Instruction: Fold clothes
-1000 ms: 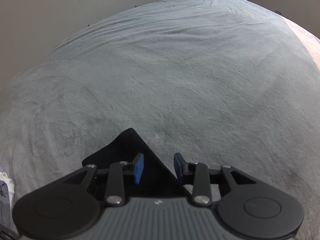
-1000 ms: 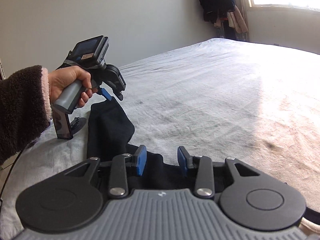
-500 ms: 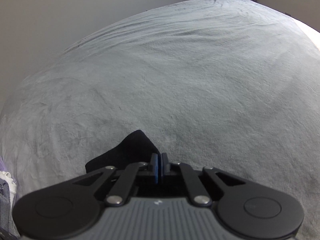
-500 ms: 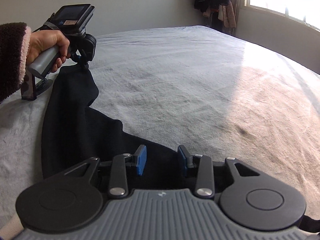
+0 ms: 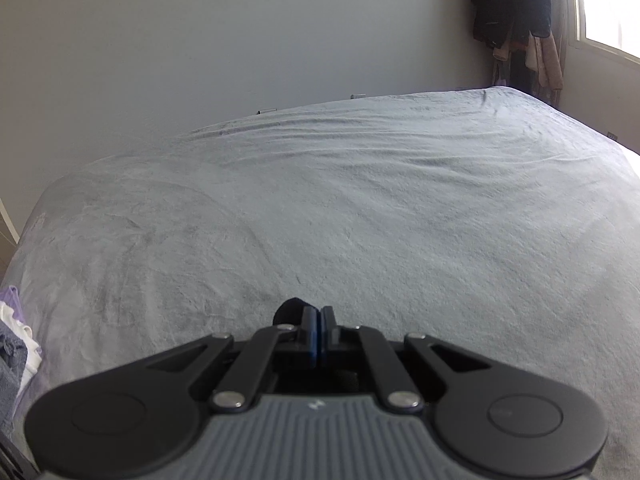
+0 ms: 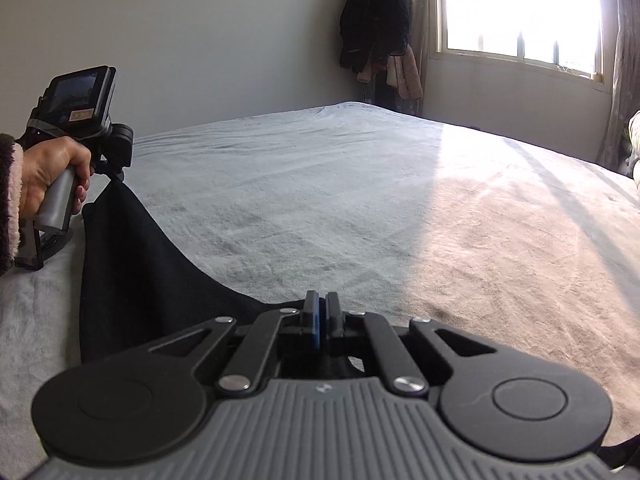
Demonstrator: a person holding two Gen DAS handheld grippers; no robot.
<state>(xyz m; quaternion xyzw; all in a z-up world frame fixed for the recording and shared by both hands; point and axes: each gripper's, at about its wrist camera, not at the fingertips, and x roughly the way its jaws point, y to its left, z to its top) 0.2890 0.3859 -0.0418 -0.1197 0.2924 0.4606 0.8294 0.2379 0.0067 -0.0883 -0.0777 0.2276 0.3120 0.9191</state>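
Both tongs are now clamping one black garment (image 6: 144, 280): right tongs (image 6: 321, 316), just closing, are pinching its near edge, while left tongs (image 5: 319, 332), closed earlier, are lifting a corner above the bed (image 6: 320, 184). Two grips are secured, so folding looks ready to begin. One hand (image 6: 48, 176) is showing.

Grey-covered bed (image 6: 304, 184), pale wall (image 6: 224, 32), sunlit window (image 6: 520, 8).
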